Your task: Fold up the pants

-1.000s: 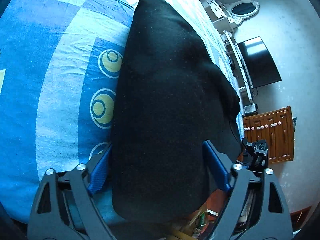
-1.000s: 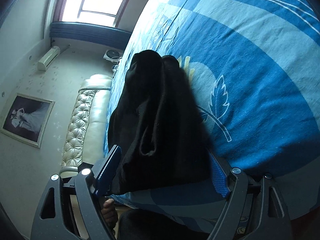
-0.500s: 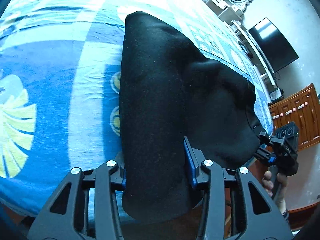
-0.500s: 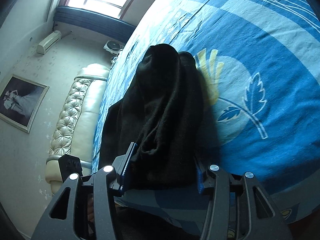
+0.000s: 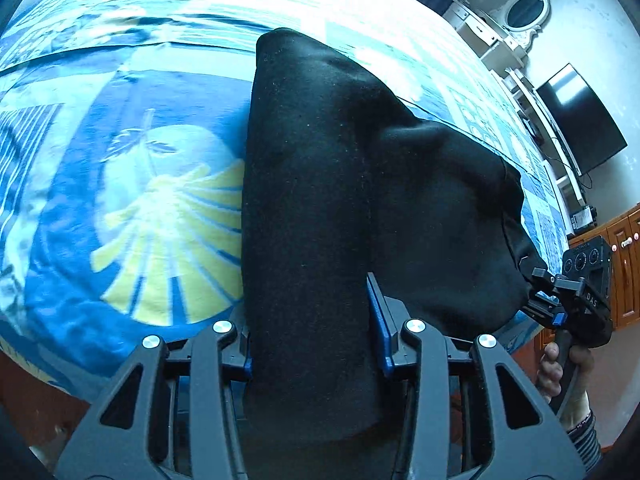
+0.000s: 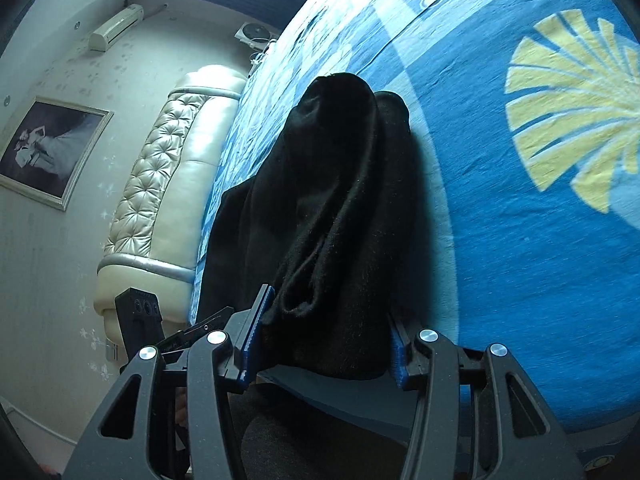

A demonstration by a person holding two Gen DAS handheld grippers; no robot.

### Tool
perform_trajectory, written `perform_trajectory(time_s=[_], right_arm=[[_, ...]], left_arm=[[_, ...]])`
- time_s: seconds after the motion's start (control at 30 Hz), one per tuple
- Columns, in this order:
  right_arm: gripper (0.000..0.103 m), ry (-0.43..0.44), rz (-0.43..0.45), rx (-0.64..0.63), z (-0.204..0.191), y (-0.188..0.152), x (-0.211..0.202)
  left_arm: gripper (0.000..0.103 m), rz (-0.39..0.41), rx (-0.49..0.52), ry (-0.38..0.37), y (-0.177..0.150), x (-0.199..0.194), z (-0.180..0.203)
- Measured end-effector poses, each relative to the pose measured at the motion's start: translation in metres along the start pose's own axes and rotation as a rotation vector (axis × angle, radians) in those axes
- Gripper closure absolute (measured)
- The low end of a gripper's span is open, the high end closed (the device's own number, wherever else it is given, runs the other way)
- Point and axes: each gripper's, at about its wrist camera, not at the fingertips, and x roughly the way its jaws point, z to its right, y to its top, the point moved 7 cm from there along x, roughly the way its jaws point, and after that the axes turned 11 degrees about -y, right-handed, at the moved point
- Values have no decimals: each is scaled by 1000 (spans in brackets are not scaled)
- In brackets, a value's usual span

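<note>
Black pants [image 5: 320, 184] lie on a blue patterned bed sheet [image 5: 120, 208], bunched and lifted at the near edge. My left gripper [image 5: 314, 344] is shut on a thick fold of the pants, blue pads pressing both sides. In the left wrist view the right gripper [image 5: 536, 292] bites the cloth's right corner, with a hand below it. In the right wrist view the pants [image 6: 340, 208] rise as a dark ridge, and my right gripper [image 6: 326, 344] is shut on their near end.
A padded cream headboard [image 6: 168, 184] and a framed picture [image 6: 48, 148] show at left in the right wrist view. A white dresser with an oval mirror [image 5: 520, 12], a dark TV [image 5: 580, 120] and a wooden cabinet [image 5: 624, 272] stand beyond the bed.
Both grippers went from open around the pants to shut on them. Both then pulled the cloth across the sheet and lifted it; the yellow fan print has come into view.
</note>
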Motion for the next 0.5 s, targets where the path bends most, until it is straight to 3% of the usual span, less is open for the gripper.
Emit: perform_trajectory(time_s=[0.5], right_arm=[[54,-6,-11,14,9,-2,4]], left_arm=[[58,4,-11,-8,2,6,-6]])
